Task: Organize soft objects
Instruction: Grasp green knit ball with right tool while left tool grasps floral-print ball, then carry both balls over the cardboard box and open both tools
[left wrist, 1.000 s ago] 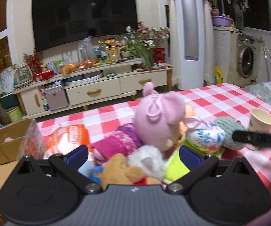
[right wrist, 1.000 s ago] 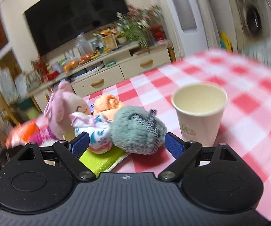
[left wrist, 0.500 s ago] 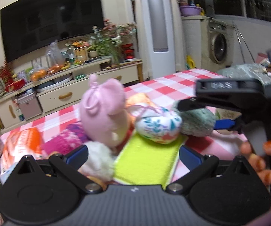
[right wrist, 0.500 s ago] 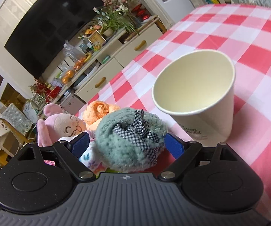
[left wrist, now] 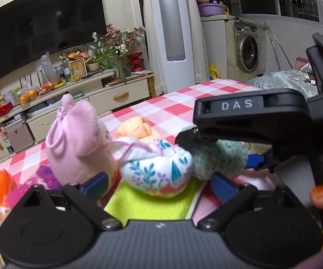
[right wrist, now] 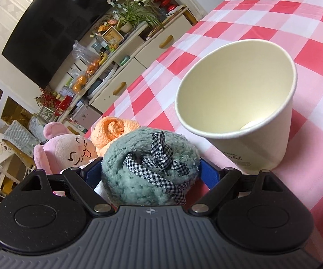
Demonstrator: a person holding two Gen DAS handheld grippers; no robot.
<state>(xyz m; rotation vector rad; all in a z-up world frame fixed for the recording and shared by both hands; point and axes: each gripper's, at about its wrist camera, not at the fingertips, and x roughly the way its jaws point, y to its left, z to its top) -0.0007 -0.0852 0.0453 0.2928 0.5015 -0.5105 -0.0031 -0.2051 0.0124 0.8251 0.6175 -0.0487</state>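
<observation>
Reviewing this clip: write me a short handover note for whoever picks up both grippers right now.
Left gripper: jaws closing around the floral fabric pouch, which lies on the yellow-green cloth; pads not yet pressing.
Right gripper: straddles the green fuzzy scrunchie; I cannot tell if it grips.
Nearby: pink plush toy, orange rolled cloth, paper cup upright on the checked tablecloth.
Done: nothing visibly sorted.
Left: lift both pieces, then place every soft item.
</observation>
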